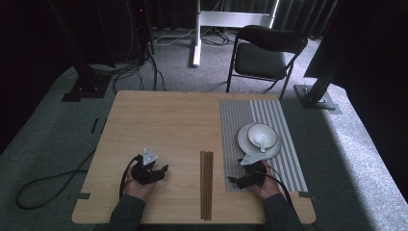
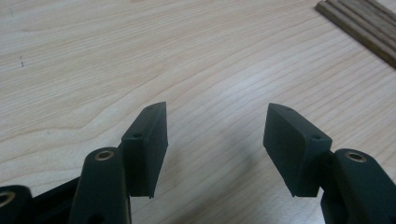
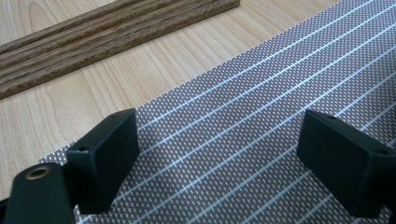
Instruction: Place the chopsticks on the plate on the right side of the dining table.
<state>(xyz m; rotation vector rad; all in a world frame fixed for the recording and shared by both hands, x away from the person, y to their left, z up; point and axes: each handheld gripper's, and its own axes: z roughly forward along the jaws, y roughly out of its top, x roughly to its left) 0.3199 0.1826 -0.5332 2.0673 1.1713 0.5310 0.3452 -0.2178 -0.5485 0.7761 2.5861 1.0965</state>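
Left gripper point(image 1: 162, 169) sits on the near-left part of the wooden table point(image 1: 159, 120), jaws spread wide, nothing between them; in the left gripper view point(image 2: 215, 144) bare wood lies under the gap. Right gripper point(image 1: 232, 180) rests at the near-left corner of the striped placemat point(image 1: 284, 144), jaws also wide apart and empty; the right gripper view point(image 3: 219, 158) has the mat's weave directly below them.

Chopsticks point(image 1: 206, 185) lie in a tight bundle on the table between the two grippers, running near to far, just left of the mat's edge. They're apart from both grippers, closer to the right one. The right gripper view catches them point(image 3: 107, 37) past the mat's edge on bare wood; the left gripper view has their end point(image 2: 362, 23) in the far right corner.

Plate point(image 1: 275, 150) sits mid-mat, just beyond the right gripper, with a bowl point(image 1: 269, 132) on it and a white spoon point(image 1: 262, 141) in the bowl.

Black folding chair point(image 1: 267, 50) stands on the carpet past the table's far edge.
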